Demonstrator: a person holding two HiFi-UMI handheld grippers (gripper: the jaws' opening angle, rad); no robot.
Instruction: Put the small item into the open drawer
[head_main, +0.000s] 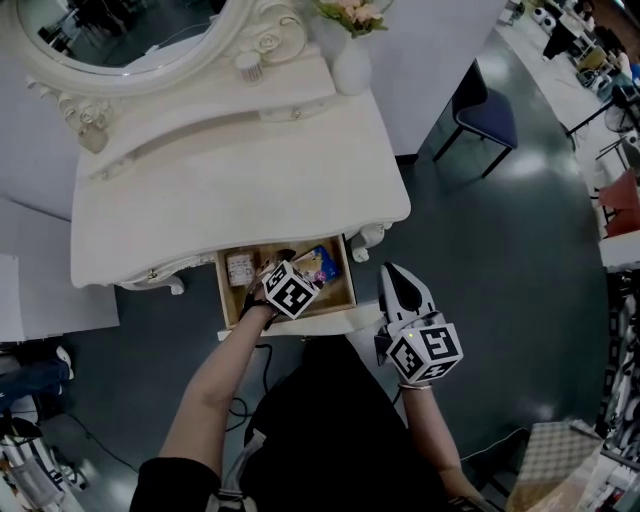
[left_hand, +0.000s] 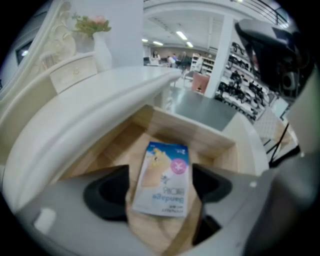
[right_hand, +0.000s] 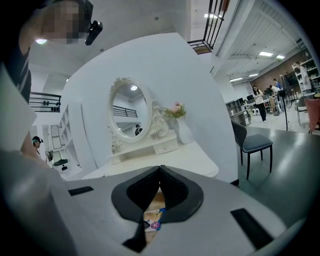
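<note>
An open wooden drawer (head_main: 347, 283) juts out from under the white dressing table (head_main: 230, 190). On its floor lies a small blue and white bandage packet (head_main: 319, 264) (left_hand: 164, 180). My left gripper (head_main: 298, 270) (left_hand: 161, 189) reaches down into the drawer, jaws open. The packet lies flat between its fingers (left_hand: 107, 192) with a gap on each side. My right gripper (head_main: 394, 272) (right_hand: 160, 169) hangs to the right of the drawer front, shut and empty. A corner of the packet (right_hand: 152, 221) shows below its fingertips.
A small white jar (head_main: 240, 268) stands in the drawer's left half. On the tabletop's back shelf are an oval mirror (head_main: 120, 30), a white vase of flowers (head_main: 352, 62) and a small pot (head_main: 248, 67). A dark chair (head_main: 486, 110) stands to the table's right.
</note>
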